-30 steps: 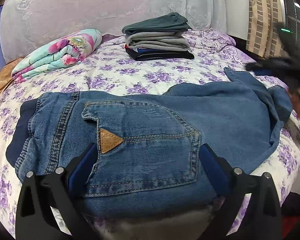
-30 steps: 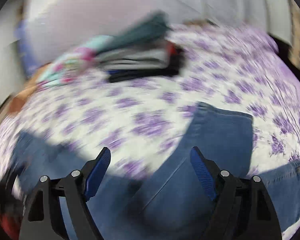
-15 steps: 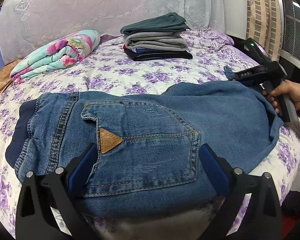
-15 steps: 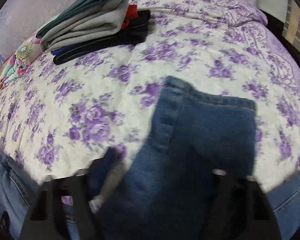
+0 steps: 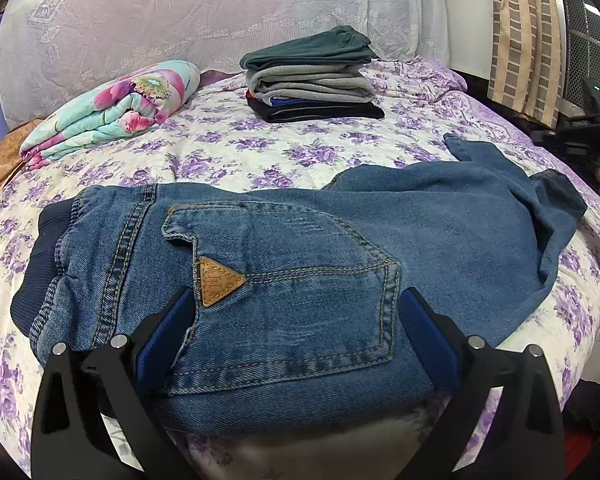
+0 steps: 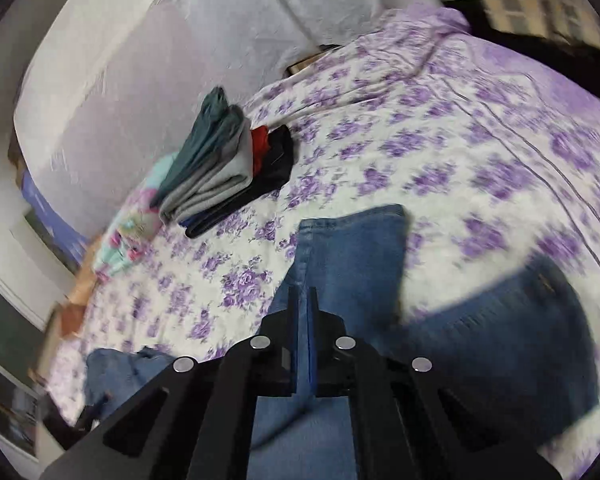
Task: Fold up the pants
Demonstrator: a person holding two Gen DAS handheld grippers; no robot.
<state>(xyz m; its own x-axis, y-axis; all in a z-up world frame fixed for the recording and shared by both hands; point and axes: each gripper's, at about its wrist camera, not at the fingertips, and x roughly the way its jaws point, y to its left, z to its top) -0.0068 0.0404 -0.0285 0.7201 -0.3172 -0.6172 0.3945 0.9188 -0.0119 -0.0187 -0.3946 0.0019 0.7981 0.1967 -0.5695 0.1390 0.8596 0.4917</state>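
Observation:
Blue denim pants (image 5: 300, 272) lie across the floral bed, waistband at the left, back pocket facing up, legs running right. My left gripper (image 5: 296, 320) is open and rests over the pocket area, its blue pads either side of it. My right gripper (image 6: 303, 300) is shut on the edge of a pant leg (image 6: 352, 248) near its hem and holds it lifted. The right gripper body shows at the right edge of the left wrist view (image 5: 588, 128).
A stack of folded clothes (image 5: 312, 76) and a folded floral blanket (image 5: 112, 112) sit at the back of the bed (image 5: 236, 152). A headboard covered in white lace stands behind. A striped cloth (image 5: 524, 32) hangs at the right.
My right gripper has closed on the pant leg near the hem and tilted, lifting it. The left gripper has stayed open over the pocket.

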